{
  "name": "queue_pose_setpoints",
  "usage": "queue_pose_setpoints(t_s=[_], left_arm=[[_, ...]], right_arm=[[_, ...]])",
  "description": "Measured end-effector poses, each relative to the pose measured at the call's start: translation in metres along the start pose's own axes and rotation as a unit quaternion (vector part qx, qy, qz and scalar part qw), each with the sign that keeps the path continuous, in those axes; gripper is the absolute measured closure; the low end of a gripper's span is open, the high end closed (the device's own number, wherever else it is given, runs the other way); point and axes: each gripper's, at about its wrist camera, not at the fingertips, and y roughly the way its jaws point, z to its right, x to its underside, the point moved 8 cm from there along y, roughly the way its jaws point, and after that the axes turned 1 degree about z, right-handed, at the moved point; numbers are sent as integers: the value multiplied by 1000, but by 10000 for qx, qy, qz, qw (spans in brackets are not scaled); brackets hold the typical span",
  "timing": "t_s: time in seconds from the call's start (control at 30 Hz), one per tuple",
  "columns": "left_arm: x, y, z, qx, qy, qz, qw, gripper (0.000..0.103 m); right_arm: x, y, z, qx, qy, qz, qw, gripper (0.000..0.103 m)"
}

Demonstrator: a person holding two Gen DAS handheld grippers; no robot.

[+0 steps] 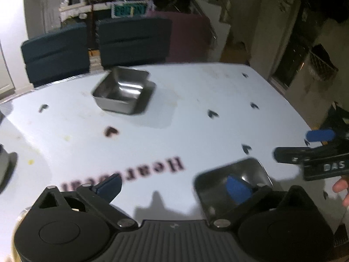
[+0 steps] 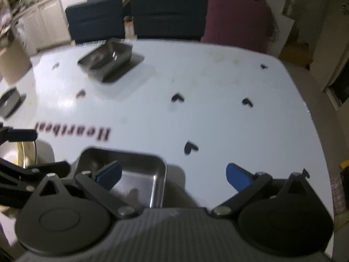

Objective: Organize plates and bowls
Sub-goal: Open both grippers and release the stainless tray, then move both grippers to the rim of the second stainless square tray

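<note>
A shallow square steel tray (image 1: 246, 170) (image 2: 141, 174) lies on the white table near me. My left gripper (image 1: 173, 185) hangs above it, open with nothing between its blue pads, and its right finger (image 1: 237, 187) is over the tray. My right gripper (image 2: 173, 174) is also open and empty, with its left finger (image 2: 109, 173) over the same tray. A deeper square steel bowl (image 1: 122, 91) (image 2: 106, 61) stands near the far edge. Another steel dish (image 1: 4, 166) (image 2: 8, 100) sits at the left edge, partly cut off.
The white tablecloth (image 1: 196, 100) (image 2: 218, 120) carries dark hearts and the word "Heartbeat". Two dark blue chairs (image 1: 56, 52) (image 2: 96, 19) and a maroon one (image 2: 237, 15) stand behind the far edge. The right gripper's arm (image 1: 305, 155) crosses the right edge. Fingers of a hand (image 1: 340, 185) show below it.
</note>
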Motion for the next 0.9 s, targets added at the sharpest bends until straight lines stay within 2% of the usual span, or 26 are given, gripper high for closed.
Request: queue_pose_setpoints(t_s=[0.27,0.5,0.6,0.73,0.83,0.9], left_arm=[[-27,-20,-64,-367,-659,421,9963,0],[-38,-33,-129,-815,-1300,703,9857,0],[-39,-35,-154,-967,-1564,796,9797,0],[-43,-39,-181,-1166,-1676,959,9742,0],[-52,-39,-198,-1166,-1726,1121,9716,0],[-61,-38,-205,-1083,-1657,1257,9721,0]], right_arm=[[-27,-23,-20,-172,433,605,9971,0],[-52,-22,-64,-504,824,839,9918,0],[-66,-11,-81,-561,1036,903,9889,0],[-88,12,-107,-768,1535,953,9805,0],[-102,34,-123,-863,1974,884,9725,0],[-110,54,-130,-959,2410,775,9627,0]])
